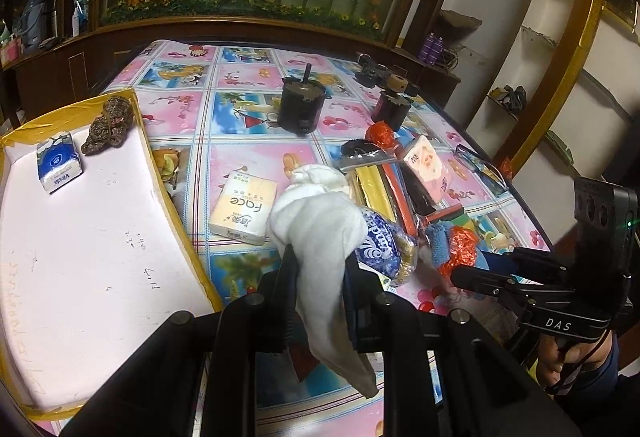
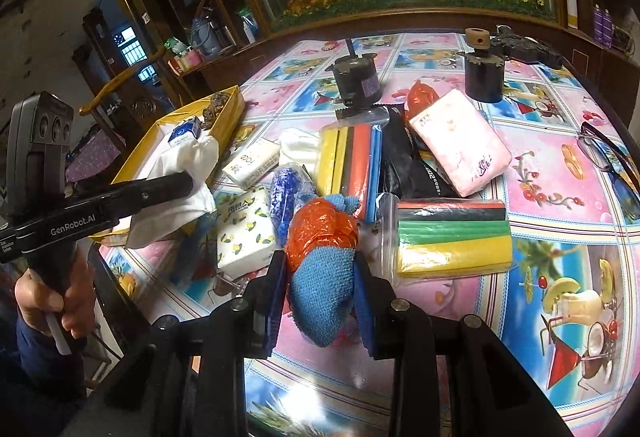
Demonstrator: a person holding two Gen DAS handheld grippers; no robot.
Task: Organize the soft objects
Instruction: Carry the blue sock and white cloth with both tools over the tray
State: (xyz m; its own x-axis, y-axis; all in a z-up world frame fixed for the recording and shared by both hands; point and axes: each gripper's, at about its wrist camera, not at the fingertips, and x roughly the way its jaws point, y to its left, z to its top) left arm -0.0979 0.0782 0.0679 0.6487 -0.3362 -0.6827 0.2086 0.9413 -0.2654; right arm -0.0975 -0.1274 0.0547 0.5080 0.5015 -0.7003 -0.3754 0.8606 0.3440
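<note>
My left gripper (image 1: 320, 257) is shut on a white cloth (image 1: 320, 221) and holds it above the table, just right of the yellow-rimmed tray (image 1: 176, 193); the cloth also shows in the right wrist view (image 2: 188, 173). The tray holds a Vinda tissue pack (image 1: 59, 165) and a brown knitted toy (image 1: 110, 125). My right gripper (image 2: 320, 269) is shut on a blue cloth (image 2: 322, 289) that has an orange plastic wrap (image 2: 320, 233) on top. A "Face" tissue pack (image 1: 244, 207), a pink tissue pack (image 2: 460, 141) and a lemon-print pack (image 2: 244, 233) lie in the pile.
Bagged coloured foam strips (image 2: 452, 237) and another set (image 2: 352, 161) lie mid-table. Two black motors (image 2: 356, 81) (image 2: 484, 77) stand behind. Glasses (image 2: 612, 161) lie at the right edge. A blue-white bag (image 1: 380, 241) sits by the left gripper.
</note>
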